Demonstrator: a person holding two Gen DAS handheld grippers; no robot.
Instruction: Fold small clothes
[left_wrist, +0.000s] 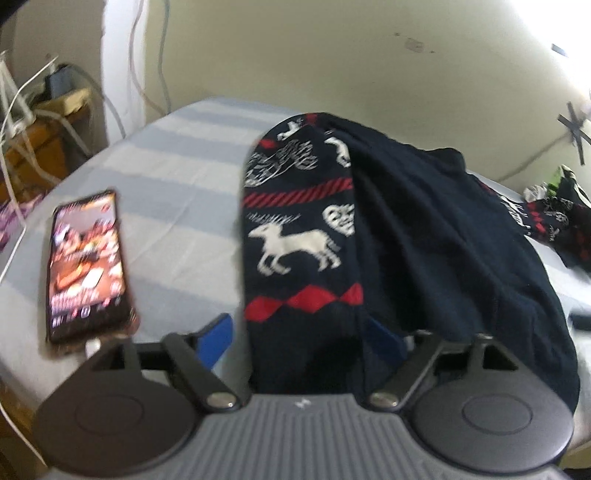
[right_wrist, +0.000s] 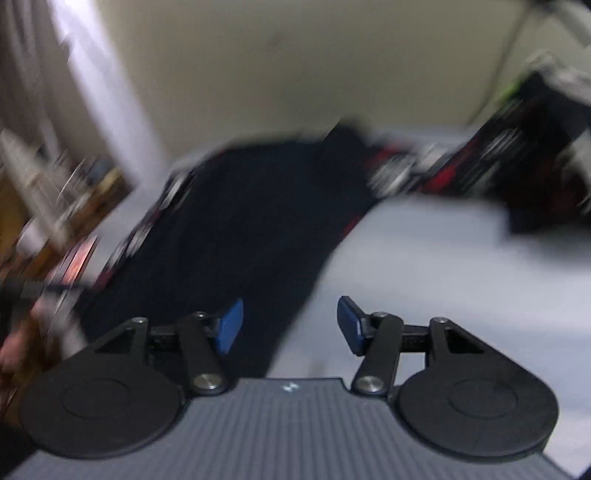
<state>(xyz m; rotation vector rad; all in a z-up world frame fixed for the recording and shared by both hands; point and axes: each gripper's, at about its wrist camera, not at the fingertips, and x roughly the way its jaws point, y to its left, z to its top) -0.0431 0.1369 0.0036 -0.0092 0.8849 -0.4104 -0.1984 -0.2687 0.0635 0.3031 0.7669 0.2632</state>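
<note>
- The bed (left_wrist: 177, 177), under a pale blue-and-white striped sheet, fills both views; its far edge meets a cream wall and its left edge drops toward a cluttered wooden stand with white cables.
- The navy sweater (left_wrist: 424, 229), knitted with white reindeer and red diamond bands, lies across the middle of the bed, its near hem running back between the fingers of the left gripper (left_wrist: 299, 332).
- The left gripper tilts downward over that hem; its blue pads stand wide on either side of the fabric, not pressing it.
- The right gripper (right_wrist: 290, 325) hovers near the sweater's right edge, jaws parted, nothing between them, with bare sheet to its right. This view is heavily blurred.
- A pile of patterned clothes (left_wrist: 554, 218) sits at the far right.
- A lit phone (left_wrist: 88, 266) lies left of the sweater, near the bed's near edge.
</note>
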